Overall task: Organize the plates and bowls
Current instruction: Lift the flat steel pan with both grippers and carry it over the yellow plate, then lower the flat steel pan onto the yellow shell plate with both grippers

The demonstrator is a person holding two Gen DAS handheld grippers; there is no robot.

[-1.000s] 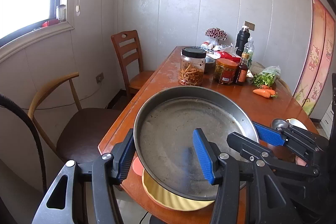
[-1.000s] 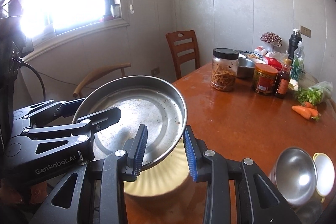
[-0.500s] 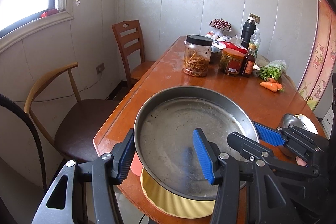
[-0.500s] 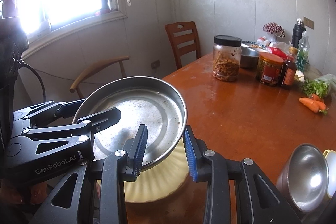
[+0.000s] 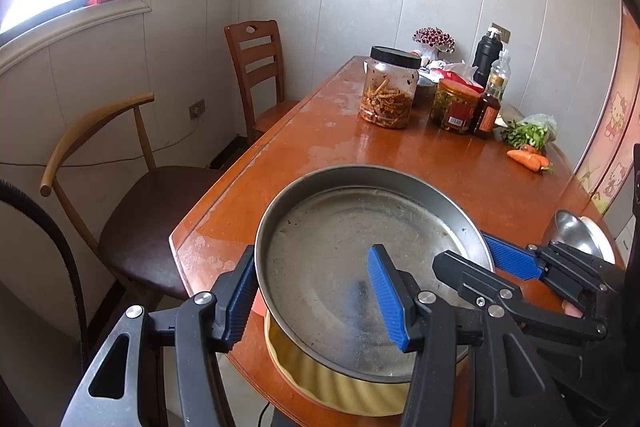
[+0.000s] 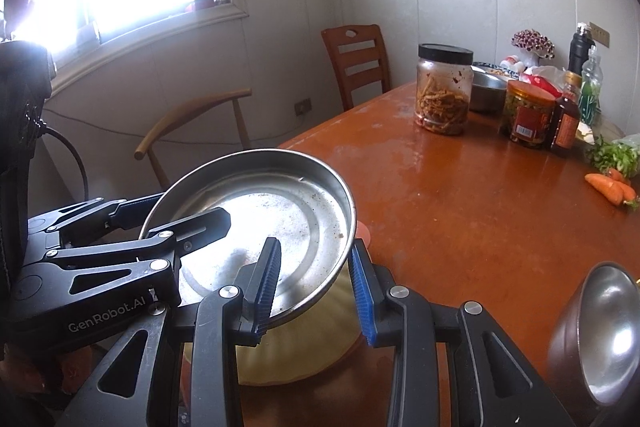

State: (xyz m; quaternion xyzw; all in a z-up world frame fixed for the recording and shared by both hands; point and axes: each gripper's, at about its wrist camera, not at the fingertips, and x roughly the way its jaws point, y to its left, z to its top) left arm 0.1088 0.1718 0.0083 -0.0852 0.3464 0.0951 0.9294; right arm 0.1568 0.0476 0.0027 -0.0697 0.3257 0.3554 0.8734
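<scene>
Left wrist view: left gripper (image 5: 316, 297) straddles the near-left rim of the steel pan (image 5: 360, 239), one blue pad outside the wall, one inside on the pan floor; jaws fairly wide, and contact with the rim can't be confirmed. The right gripper (image 5: 476, 259) comes in from the right with a pad along the pan's outer rim. The pan sits over a yellow plate (image 5: 320, 379) at the near corner of the surface (image 5: 420, 163), plate edge overhanging.

Right wrist view adds: right gripper (image 6: 316, 287) has its jaws narrow around the pan (image 6: 280, 211) rim, one pad inside, one outside; grip pressure unclear. The pan is tilted, its far side higher than the plate (image 6: 304, 351). A steel bowl (image 6: 600, 331) lies on its side at near right, only partly seen from the left.

Mid-surface is open between the pan and the jar (image 5: 390, 87), bottles and carrots (image 5: 528, 159) at the far end.
</scene>
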